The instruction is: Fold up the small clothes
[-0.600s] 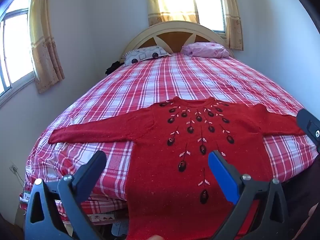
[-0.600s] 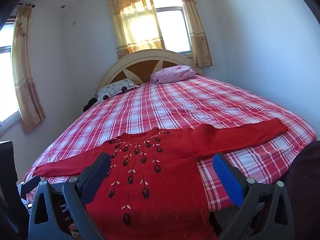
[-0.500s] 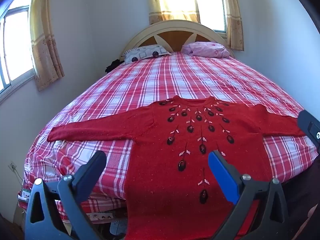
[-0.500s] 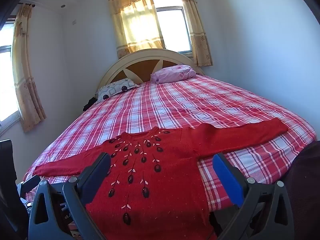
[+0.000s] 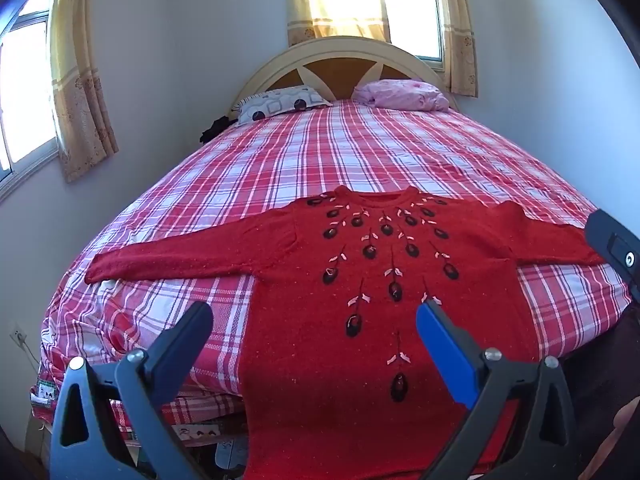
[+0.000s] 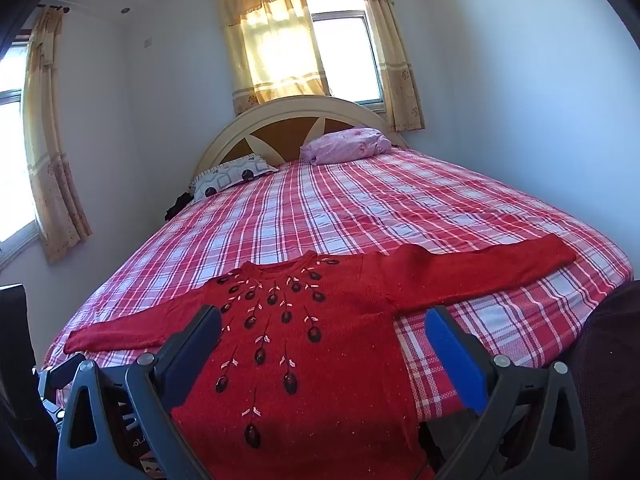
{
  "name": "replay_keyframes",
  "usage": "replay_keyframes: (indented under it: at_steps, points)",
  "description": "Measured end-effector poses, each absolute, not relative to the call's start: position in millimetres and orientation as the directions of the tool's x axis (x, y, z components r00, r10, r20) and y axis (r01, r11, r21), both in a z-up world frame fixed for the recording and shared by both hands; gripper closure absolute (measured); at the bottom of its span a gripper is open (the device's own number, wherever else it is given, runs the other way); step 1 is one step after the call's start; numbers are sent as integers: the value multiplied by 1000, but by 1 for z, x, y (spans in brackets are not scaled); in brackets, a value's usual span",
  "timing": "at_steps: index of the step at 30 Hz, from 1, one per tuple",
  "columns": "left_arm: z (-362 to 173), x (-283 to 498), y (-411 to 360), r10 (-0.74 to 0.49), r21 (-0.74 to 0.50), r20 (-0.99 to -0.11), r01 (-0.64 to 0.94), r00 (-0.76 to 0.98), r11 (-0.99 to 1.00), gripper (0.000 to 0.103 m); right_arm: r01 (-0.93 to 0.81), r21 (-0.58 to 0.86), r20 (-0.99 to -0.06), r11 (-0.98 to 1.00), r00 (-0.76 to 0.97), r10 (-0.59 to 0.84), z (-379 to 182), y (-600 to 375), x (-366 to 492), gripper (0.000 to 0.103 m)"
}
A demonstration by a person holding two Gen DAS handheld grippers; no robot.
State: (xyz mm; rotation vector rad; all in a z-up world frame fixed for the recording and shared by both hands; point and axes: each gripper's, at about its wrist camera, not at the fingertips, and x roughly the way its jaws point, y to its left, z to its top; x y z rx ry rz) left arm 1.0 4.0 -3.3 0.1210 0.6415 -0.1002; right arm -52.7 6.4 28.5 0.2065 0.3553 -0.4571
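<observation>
A red knitted sweater (image 5: 384, 280) with dark bead embroidery lies face up on the bed, sleeves spread left and right, its hem hanging over the near edge. It also shows in the right wrist view (image 6: 320, 320). My left gripper (image 5: 314, 320) is open and empty, held above the sweater's lower left part. My right gripper (image 6: 324, 332) is open and empty, above the sweater's lower right part. The right gripper's body shows at the right edge of the left wrist view (image 5: 616, 244), by the right sleeve end.
The bed (image 5: 360, 152) has a red plaid sheet and a cream headboard (image 5: 340, 60). A patterned pillow (image 5: 280, 104) and a pink pillow (image 5: 400, 94) lie at the head. Walls stand close on both sides. A wall socket (image 5: 18, 336) sits low at left.
Both views have shifted only slightly; the left wrist camera has tilted down a little. The sweater has not moved and both grippers remain open.
</observation>
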Motion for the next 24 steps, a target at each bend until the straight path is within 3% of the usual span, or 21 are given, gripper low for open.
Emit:
replay_keyframes:
  at_steps: [24]
  points:
    - [-4, -2, 3, -61, 72, -600, 129, 797, 989, 0, 466, 112, -386, 877, 834, -394, 27, 8, -51, 1]
